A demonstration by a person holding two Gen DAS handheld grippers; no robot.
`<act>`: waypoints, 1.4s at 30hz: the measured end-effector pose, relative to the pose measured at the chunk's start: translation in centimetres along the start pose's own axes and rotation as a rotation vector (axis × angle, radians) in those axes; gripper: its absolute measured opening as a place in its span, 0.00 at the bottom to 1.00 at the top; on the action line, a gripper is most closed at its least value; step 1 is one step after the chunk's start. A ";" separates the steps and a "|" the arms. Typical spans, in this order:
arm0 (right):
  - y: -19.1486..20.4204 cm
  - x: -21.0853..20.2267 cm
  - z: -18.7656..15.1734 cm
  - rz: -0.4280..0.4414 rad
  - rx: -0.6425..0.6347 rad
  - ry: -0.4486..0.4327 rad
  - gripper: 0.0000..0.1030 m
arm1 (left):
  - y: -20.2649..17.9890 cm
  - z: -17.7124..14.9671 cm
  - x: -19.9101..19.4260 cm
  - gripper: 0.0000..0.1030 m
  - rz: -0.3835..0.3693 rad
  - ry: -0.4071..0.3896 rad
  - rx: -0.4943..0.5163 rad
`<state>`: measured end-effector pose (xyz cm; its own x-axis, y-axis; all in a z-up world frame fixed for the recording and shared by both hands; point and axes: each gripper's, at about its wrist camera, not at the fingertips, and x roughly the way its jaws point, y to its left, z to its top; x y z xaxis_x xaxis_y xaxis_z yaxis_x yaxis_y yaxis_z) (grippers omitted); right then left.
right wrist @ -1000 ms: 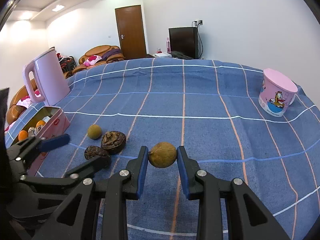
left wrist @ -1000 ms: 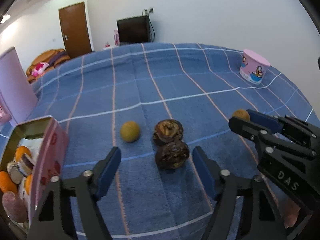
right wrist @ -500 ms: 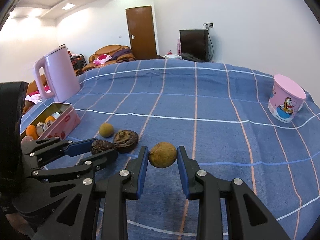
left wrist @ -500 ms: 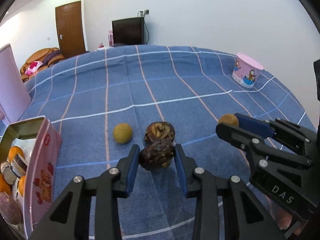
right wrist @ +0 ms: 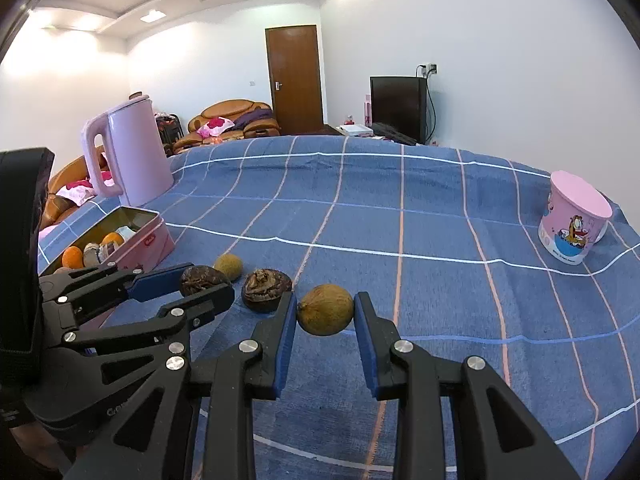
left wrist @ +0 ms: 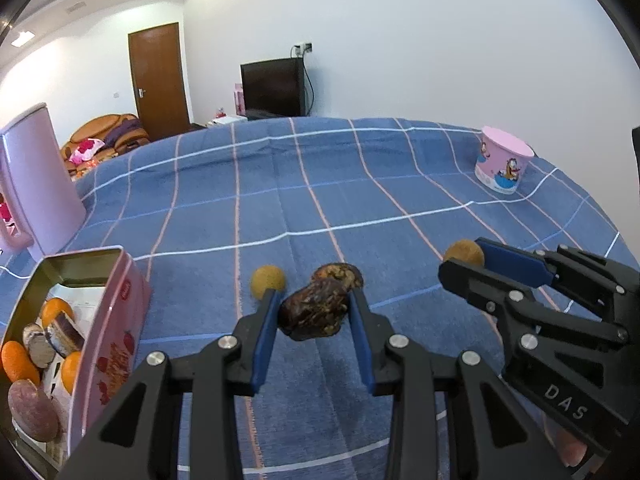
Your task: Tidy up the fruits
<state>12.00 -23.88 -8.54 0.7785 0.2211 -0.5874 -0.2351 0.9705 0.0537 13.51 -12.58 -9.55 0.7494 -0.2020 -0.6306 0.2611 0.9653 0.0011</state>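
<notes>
Tin [left wrist: 120, 304] at nine o'clock on the blue cloth [left wrist: 360, 184] already holds oranges and other pieces. Judged partway: four fruits remain outside it.

Left gripper [left wrist: 314, 316]: jaws just closed in, pads now pressing a dark wrinkled fruit [left wrist: 312, 312].

Right gripper [right wrist: 325, 312]: narrowly set, clamped on a brown round fruit [right wrist: 325, 309].

Loose on the cloth: small yellow fruit [left wrist: 267, 277] at eleven o'clock of the left grip, another dark fruit [right wrist: 266, 290] between the grippers.

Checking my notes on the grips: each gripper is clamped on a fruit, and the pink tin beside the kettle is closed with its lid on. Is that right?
Not quite: the pink tin is open, fruit showing inside, as the right wrist view shows. The left gripper is clamped on the dark fruit, the right gripper on the brown fruit.
</notes>
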 end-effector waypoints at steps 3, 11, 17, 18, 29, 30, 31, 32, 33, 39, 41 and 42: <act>0.2 -0.2 0.0 0.006 -0.007 -0.011 0.30 | 0.1 0.0 -0.2 0.36 0.009 -0.014 -0.007; 0.5 -0.8 0.0 0.012 -0.019 -0.048 0.30 | 0.2 -0.1 -0.9 0.36 0.031 -0.052 -0.013; 0.6 -1.3 -0.1 0.014 -0.028 -0.075 0.30 | 0.2 -0.2 -1.3 0.36 0.041 -0.072 -0.012; 0.6 -1.4 -0.1 0.016 -0.029 -0.077 0.30 | 0.2 -0.2 -1.3 0.36 0.043 -0.075 -0.013; 0.6 -2.1 -0.3 0.021 -0.033 -0.112 0.30 | 0.3 -0.4 -2.4 0.36 0.063 -0.120 -0.008; 0.6 -2.2 -0.3 0.022 -0.033 -0.116 0.30 | 0.3 -0.4 -2.5 0.36 0.065 -0.125 -0.007; 0.7 -2.2 -0.3 0.022 -0.033 -0.120 0.30 | 0.2 -0.5 -2.5 0.36 0.067 -0.128 -0.006; 0.7 -2.3 -0.2 0.021 -0.033 -0.124 0.30 | 0.2 -0.5 -2.6 0.36 0.069 -0.132 -0.005; 0.7 -2.3 -0.2 0.022 -0.033 -0.127 0.30 | 0.2 -0.5 -2.7 0.36 0.071 -0.135 -0.004; 0.7 -2.7 -0.3 0.023 -0.034 -0.145 0.30 | 0.2 -0.6 -3.0 0.36 0.082 -0.154 -0.004; 0.7 -2.8 -0.3 0.024 -0.035 -0.152 0.30 | 0.2 -0.5 -3.1 0.36 0.085 -0.160 -0.006; 0.6 -2.8 -0.4 0.024 -0.035 -0.155 0.30 | 0.2 -0.6 -3.2 0.36 0.087 -0.164 -0.007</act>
<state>9.44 -23.91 -7.16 0.8524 0.2592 -0.4542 -0.2730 0.9613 0.0364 10.82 -11.67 -7.98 0.8581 -0.1415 -0.4937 0.1875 0.9812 0.0447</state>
